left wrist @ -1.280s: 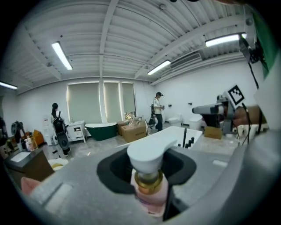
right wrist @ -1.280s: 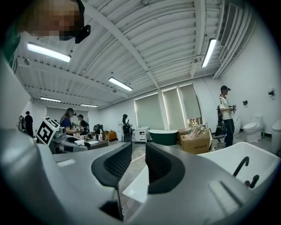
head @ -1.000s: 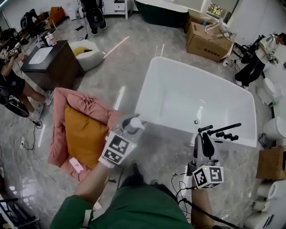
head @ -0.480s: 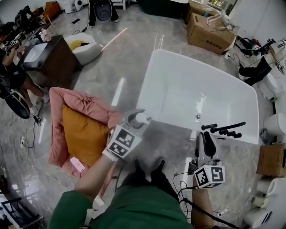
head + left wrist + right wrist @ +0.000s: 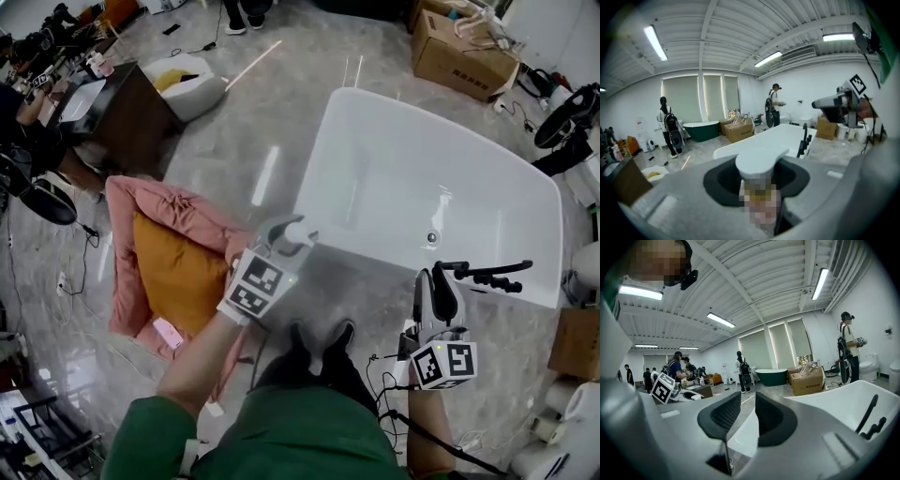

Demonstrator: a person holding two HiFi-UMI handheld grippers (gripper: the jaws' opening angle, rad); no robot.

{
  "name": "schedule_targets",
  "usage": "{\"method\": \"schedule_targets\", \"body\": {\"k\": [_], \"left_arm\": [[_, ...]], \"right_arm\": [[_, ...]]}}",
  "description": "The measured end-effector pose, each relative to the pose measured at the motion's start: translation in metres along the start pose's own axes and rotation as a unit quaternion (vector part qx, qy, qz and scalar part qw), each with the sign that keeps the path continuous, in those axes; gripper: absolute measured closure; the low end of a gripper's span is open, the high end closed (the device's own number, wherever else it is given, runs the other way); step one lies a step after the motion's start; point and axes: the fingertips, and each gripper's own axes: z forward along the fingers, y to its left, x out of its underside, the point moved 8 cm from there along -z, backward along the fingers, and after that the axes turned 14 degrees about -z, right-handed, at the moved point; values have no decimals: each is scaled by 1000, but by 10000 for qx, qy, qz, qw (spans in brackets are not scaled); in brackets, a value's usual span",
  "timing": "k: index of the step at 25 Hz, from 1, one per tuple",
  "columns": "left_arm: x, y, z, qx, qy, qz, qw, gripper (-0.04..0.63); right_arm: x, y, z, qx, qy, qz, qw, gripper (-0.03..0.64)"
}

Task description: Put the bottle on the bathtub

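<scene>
- Just short of the near rim of the bathtub (image 5: 366, 234), the left gripper (image 5: 281, 246) clamps the pump bottle (image 5: 298, 234), not yet placed.
- The right gripper (image 5: 439, 291) is empty, jaws barely apart.
- Remaining: set it on the rim.

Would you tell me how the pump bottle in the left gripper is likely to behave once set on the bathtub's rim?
Held in the left gripper, the bottle carries a broad white pump head, so it may be top-heavy and tip if released tilted. The bathtub rim looks glossy, so it could slide there.
</scene>
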Motion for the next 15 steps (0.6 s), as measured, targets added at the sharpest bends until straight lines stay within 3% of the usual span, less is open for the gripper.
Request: {"method": "schedule_targets", "body": {"k": [15], "left_arm": [[26,22,81,-60,261,-62,9996,449]], "right_arm": [[35,-45,29,-72,318,186,9993,521]]}}
